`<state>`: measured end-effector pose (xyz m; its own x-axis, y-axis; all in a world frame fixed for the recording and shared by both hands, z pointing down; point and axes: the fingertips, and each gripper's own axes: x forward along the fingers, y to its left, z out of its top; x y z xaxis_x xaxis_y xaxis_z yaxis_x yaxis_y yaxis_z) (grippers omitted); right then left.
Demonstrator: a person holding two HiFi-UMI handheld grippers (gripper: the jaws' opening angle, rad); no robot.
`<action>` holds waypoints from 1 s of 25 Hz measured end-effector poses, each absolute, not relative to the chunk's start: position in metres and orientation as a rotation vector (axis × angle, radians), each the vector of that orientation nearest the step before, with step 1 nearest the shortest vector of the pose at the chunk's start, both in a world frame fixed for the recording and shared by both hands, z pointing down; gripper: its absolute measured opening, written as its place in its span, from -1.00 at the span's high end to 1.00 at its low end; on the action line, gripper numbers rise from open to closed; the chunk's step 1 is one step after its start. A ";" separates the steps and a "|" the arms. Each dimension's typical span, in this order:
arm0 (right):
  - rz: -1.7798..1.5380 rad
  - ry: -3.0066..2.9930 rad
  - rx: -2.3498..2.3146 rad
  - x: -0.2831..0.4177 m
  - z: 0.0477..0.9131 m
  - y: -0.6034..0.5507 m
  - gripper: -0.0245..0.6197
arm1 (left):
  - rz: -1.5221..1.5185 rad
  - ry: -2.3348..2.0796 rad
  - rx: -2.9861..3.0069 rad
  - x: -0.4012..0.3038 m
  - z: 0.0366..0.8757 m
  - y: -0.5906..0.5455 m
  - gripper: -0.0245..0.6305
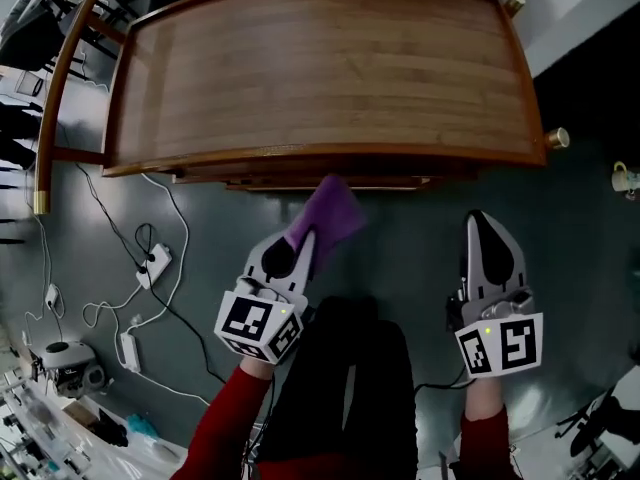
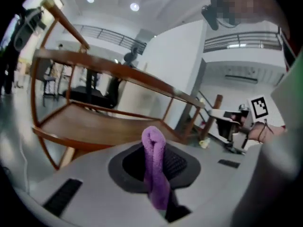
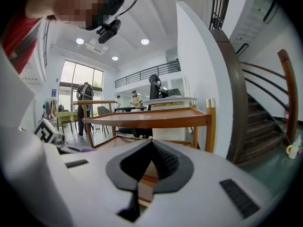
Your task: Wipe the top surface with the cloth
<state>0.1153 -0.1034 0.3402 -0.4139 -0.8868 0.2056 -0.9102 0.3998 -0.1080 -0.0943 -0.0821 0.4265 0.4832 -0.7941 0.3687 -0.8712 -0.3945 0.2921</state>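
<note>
looked steeply down on a wooden table (image 1: 320,68) with a curved top, standing on a grey floor (image 1: 400,258). found both grippers short of the table's near edge, over the floor, neither one touching the wood. saw the left gripper (image 1: 305,240), at the end of a red sleeve (image 1: 235,423), clamped on a purple cloth (image 1: 332,214). in the left gripper view, made out the cloth (image 2: 154,143) pinched upright between the closed jaws of the left gripper (image 2: 156,157), bunched into a rounded fold above them and trailing down below. in the head view, noted its free end poking out past the jaw tips toward the table, reaching about as far as the near edge as seen from above, but not lying on the top. placed the right gripper (image 1: 480,230) well to the right of the cloth and apart from it. in the right gripper view, saw the right gripper (image 3: 150,148) with jaws together at the tips, nothing held, and the table (image 3: 151,118) beyond them. spotted white cables (image 1: 120,308) on the floor at the left, and a small cup (image 1: 624,178) at the far right edge.
</note>
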 end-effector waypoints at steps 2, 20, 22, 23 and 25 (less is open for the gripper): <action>0.318 -2.500 1.660 0.128 0.339 -0.095 0.89 | 0.270 -1.163 2.348 -0.036 0.453 -0.074 0.76; 0.202 -2.439 1.790 0.171 0.475 -0.095 0.89 | 0.615 -0.893 2.462 0.121 0.708 -0.173 0.76; 0.197 -2.452 1.778 0.170 0.484 -0.098 0.89 | 0.578 -0.960 2.428 0.094 0.716 -0.184 0.76; 0.200 -2.464 1.771 0.169 0.489 -0.101 0.89 | 0.564 -0.999 2.407 0.074 0.719 -0.188 0.76; 0.205 -2.497 1.753 0.164 0.496 -0.106 0.89 | 0.551 -1.101 2.350 0.021 0.725 -0.195 0.76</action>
